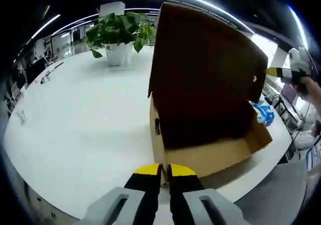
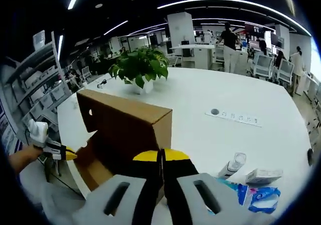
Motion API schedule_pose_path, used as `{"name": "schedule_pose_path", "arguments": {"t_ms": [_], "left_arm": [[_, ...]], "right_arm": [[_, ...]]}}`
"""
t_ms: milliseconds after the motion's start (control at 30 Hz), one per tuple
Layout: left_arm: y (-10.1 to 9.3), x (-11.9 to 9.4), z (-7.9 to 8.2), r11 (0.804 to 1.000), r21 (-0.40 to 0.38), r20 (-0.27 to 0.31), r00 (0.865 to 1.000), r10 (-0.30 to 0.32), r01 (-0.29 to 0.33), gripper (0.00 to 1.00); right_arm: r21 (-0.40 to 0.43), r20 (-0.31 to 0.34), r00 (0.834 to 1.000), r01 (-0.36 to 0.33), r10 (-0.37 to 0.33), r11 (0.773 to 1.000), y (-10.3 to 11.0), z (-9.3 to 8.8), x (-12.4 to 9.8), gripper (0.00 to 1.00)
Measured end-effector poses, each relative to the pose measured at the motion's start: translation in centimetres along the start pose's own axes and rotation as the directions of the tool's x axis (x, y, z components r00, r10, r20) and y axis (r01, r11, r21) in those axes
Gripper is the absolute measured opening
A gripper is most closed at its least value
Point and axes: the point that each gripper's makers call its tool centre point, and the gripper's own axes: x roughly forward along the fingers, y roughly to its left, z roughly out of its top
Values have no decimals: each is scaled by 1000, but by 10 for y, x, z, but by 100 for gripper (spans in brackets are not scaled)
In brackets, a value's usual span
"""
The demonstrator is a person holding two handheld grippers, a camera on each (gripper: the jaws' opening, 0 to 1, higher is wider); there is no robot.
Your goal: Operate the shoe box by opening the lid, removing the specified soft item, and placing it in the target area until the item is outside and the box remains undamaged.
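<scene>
While lid [image 1: 205, 69] stands raised | box [image 1: 210, 155] near table edge [image 1: 55, 195]

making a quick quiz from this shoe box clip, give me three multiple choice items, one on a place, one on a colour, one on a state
1. Where does the potted plant stand?
A. on the white table beyond the box
B. inside the box
C. on the floor

2. What colour are the tips of the left gripper?
A. red
B. yellow
C. green

3. How is the lid of the shoe box?
A. taped shut
B. lying on the table apart from the box
C. raised upright, box open

Answers:
1 A, the pot sits on the white table behind the cardboard box.
2 B, yellow pads cap its black jaws.
3 C, the lid stands up over the open box in the left gripper view.
</scene>
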Motion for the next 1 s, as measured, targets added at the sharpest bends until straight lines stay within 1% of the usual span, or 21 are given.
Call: {"name": "schedule_pose_path", "arguments": {"t_ms": [367,533,767,867,1000], "left_arm": [[0,-1,0,1000,-8,18,1000,-5,5,5],[0,-2,0,1000,-4,21,1000,-6,6,5],[-2,-1,0,1000,15,24,1000,-15,14,6],[-2,-1,0,999,31,25,1000,-17,16,6],[-2,-1,-1,999,29,28,999,-19,19,6]], "right_arm": [[-31,31,999,22,-21,999,13,-15,-15,0],[-16,54,998,26,-25,1000,14,-21,-19,0],[-4,108,993,38,-37,999,19,-28,-24,1],[-8,117,992,40,-39,999,20,-31,-26,1],[-12,130,991,44,-42,999,23,-36,-28,1]]}}
